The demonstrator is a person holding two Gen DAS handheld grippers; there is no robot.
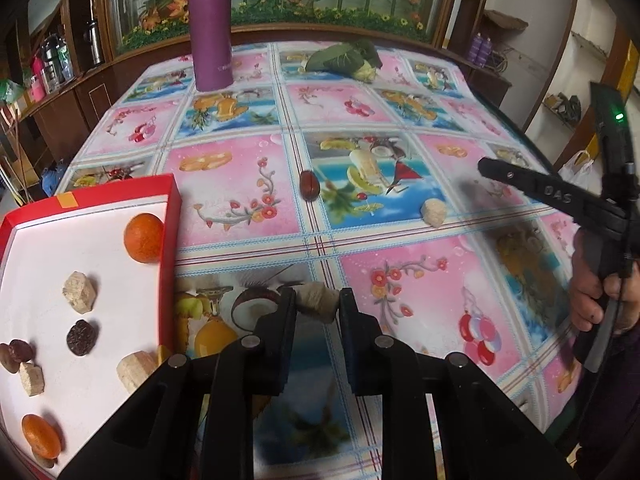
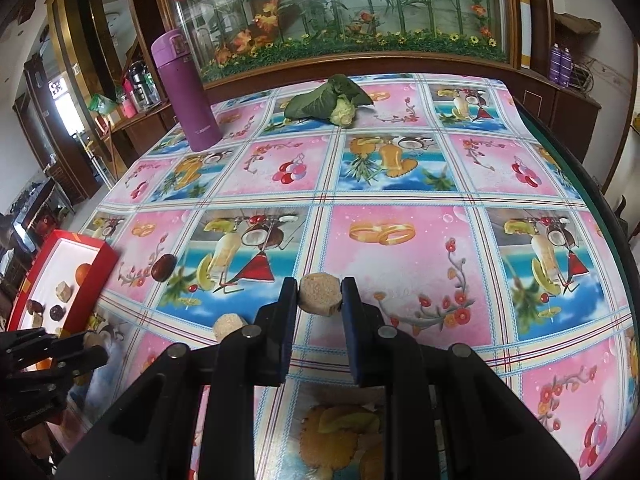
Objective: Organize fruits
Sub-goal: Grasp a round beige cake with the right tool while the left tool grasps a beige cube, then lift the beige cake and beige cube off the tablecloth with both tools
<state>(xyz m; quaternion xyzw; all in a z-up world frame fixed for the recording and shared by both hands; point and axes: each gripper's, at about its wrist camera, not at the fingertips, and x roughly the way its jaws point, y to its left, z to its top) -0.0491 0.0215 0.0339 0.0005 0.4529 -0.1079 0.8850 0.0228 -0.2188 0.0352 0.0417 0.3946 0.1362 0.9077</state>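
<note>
In the left wrist view my left gripper [image 1: 318,299] is shut on a beige chunk [image 1: 319,307] just right of the red tray [image 1: 170,240]. The tray's white floor holds two oranges [image 1: 143,237], several beige chunks and dark dried fruits. A brown date [image 1: 310,186] and another beige chunk [image 1: 434,212] lie on the tablecloth further out. My right gripper [image 2: 319,290] is shut on a round beige chunk [image 2: 321,295] over a pink square. From the left wrist view the right gripper [image 1: 486,169] shows side-on, and its chunk is hidden.
A purple flask [image 1: 211,28] stands at the far left of the table and a leafy cauliflower [image 1: 345,61] lies at the far middle. A hand [image 1: 592,300] holds the right gripper's handle at the right edge. A wooden cabinet with a glass panel stands behind the table.
</note>
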